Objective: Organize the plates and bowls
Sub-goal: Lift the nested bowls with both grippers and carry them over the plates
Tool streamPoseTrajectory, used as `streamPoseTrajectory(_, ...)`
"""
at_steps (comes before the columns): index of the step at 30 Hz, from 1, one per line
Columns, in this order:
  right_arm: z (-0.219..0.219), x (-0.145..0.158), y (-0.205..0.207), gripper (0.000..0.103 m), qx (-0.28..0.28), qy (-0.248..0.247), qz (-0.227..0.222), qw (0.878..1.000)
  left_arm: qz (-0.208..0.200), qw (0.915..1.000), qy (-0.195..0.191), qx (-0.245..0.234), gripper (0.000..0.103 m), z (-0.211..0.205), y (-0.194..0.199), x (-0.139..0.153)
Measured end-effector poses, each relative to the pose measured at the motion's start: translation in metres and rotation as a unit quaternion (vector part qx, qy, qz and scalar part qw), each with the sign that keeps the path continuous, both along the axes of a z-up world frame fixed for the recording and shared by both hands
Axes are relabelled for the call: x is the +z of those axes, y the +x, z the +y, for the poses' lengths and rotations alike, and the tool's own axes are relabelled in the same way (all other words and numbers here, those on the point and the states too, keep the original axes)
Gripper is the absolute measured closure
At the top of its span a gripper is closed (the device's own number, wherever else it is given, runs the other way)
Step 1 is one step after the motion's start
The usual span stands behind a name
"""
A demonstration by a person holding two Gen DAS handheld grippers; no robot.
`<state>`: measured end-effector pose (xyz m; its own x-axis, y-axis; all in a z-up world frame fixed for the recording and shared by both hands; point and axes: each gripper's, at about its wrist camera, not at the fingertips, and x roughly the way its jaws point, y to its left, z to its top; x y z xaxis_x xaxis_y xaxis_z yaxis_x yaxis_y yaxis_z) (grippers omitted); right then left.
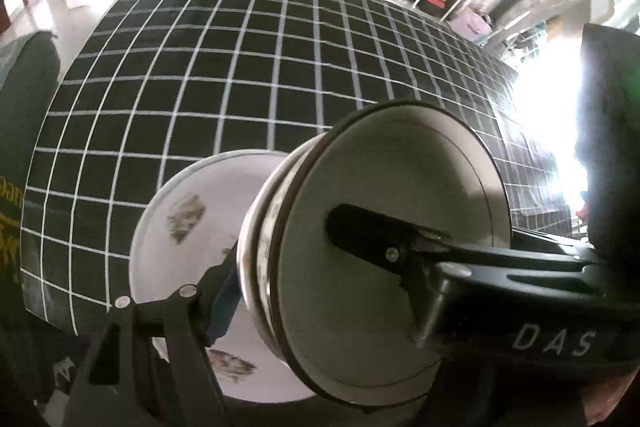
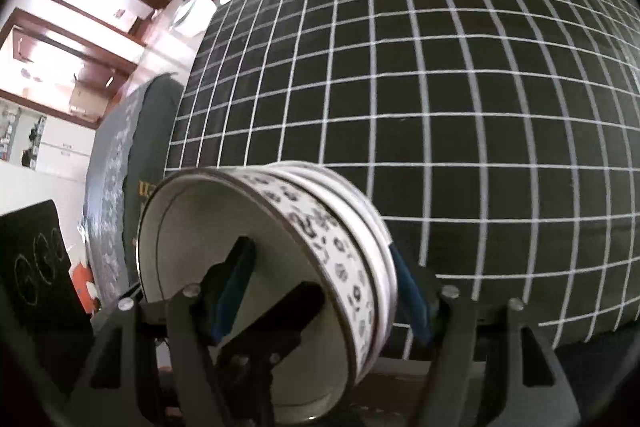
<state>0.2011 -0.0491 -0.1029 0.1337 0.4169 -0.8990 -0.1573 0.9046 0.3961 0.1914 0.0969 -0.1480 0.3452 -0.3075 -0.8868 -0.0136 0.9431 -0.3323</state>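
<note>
From where I stand, both tongs are busy with the same stack of bowls, carried tilted on its side above the grid-patterned tabletop (image 1: 240, 67). The left tongs (image 1: 280, 267) are clamped across the wall of the bowl stack (image 1: 380, 227), one finger lying inside the pale interior and the other outside against the patterned rims. The right tongs (image 2: 320, 291) grip the same way in their own view: one finger inside the bowls (image 2: 256, 267), the blue-padded one outside against the flowered bands. At least two or three bowls seem nested together there.

Beneath them, a white plate (image 1: 180, 227) with small flower prints lies flat on the tabletop near its front edge; it may be more than one plate, but I cannot tell.

So the bowls look already gathered into one nest, and the plate is laid out. What seems left is setting the bowl stack down, probably on or beside that plate. The rest of the tabletop in view holds no other dishes. A dark cloth-covered thing (image 2: 132, 155) stands beside the tabletop's left edge.
</note>
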Motion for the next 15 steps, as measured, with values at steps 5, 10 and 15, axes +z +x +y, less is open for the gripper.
streamPoseTrajectory(5, 0.021, -0.010, 0.004, 0.031, 0.011, -0.012, 0.007, 1.000, 0.010, 0.9998, -0.012, 0.015, 0.031, 0.019, 0.003, -0.015)
streamPoseTrajectory(10, 0.032, -0.014, 0.008, 0.032, 0.018, -0.022, 0.004, 1.000, 0.009, 0.9996, -0.016, 0.021, 0.031, 0.028, 0.003, -0.018)
streamPoseTrajectory(15, 0.035, -0.017, 0.008, 0.032, 0.020, -0.026, 0.007, 0.999, 0.012, 0.9995, -0.018, 0.022, 0.031, 0.035, -0.002, -0.022)
